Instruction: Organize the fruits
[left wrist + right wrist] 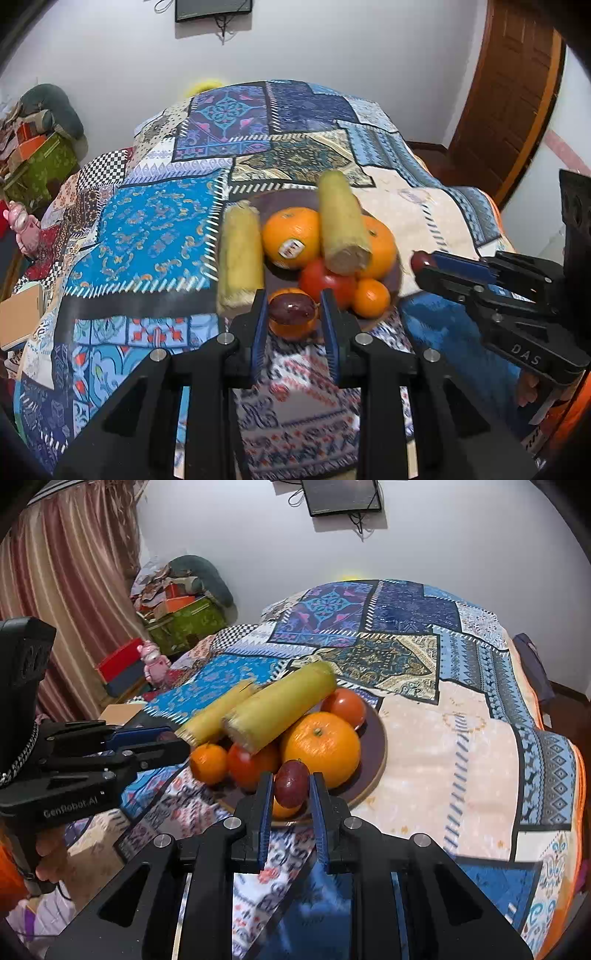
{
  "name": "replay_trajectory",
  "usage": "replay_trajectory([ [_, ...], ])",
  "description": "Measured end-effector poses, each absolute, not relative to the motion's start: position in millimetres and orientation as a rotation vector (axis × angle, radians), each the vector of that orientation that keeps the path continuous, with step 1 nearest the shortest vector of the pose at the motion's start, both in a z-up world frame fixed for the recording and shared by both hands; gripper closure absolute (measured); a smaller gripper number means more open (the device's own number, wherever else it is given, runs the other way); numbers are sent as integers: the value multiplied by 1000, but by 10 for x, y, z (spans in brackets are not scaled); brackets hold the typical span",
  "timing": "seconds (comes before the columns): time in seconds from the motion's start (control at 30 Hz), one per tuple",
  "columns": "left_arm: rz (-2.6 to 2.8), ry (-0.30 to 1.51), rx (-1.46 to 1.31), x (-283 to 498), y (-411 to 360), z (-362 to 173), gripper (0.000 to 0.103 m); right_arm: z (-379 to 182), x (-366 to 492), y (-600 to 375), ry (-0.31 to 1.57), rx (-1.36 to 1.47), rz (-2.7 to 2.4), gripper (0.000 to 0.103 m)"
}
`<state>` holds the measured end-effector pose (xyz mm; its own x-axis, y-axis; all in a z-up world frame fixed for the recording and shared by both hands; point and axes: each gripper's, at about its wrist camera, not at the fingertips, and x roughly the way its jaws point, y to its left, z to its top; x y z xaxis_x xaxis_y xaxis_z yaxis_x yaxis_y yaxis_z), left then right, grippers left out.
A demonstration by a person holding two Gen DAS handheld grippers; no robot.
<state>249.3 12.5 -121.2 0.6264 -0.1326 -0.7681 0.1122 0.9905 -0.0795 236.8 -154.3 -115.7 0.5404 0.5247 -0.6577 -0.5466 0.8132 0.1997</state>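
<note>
A brown plate [380, 734] on the patchwork cloth holds big oranges [291, 236] [321, 749], tomatoes [325, 282] [345, 705], a small mandarin [370, 297] [208, 762] and two corn cobs [341, 221] [280, 705]. My left gripper [293, 314] is shut on a dark purple plum [293, 308] over a small orange at the plate's near rim. My right gripper [291, 794] is shut on a second purple plum [291, 784] at the plate's front; it also shows in the left wrist view [424, 264] with the plum [423, 259].
The second corn cob [240, 251] lies at the plate's left side. The table [461, 757] is covered by patterned cloth. Boxes and clutter [177, 616] stand far left by a curtain, a wooden door [506, 103] far right.
</note>
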Motion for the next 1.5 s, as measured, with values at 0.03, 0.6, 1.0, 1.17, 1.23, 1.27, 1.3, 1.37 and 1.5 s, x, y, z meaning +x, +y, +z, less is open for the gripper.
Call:
replay_trajectory([
  [0.03, -138, 882, -30, 2524, 144, -1213, 76, -1160, 2387, -1547, 771, -32, 629, 85],
  [0.6, -147, 871, -47, 2928, 249, -1294, 76, -1323, 3098, -1627, 817, -28, 537, 85],
  [1.0, -158, 874, -70, 2985, 270, -1377, 76, -1390, 3237, -1518, 834, -51, 546, 84],
  [1.17, -157, 874, -74, 2979, 267, -1375, 73, -1365, 3230, -1512, 825, -56, 544, 83],
  [1.23, -156, 873, -76, 2962, 266, -1369, 68, -1353, 3234, -1512, 823, -62, 544, 80],
  [1.27, -148, 870, -73, 2952, 269, -1362, 63, -1341, 3228, -1519, 820, -62, 545, 79],
  [1.3, -142, 866, -72, 2950, 281, -1357, 62, -1330, 3223, -1528, 817, -58, 546, 78],
  [1.37, -131, 855, -75, 2917, 306, -1329, 61, -1305, 3205, -1549, 811, -55, 546, 78],
  [1.5, -115, 831, -84, 2830, 381, -1214, 61, -1186, 3097, -1593, 786, -58, 541, 78],
])
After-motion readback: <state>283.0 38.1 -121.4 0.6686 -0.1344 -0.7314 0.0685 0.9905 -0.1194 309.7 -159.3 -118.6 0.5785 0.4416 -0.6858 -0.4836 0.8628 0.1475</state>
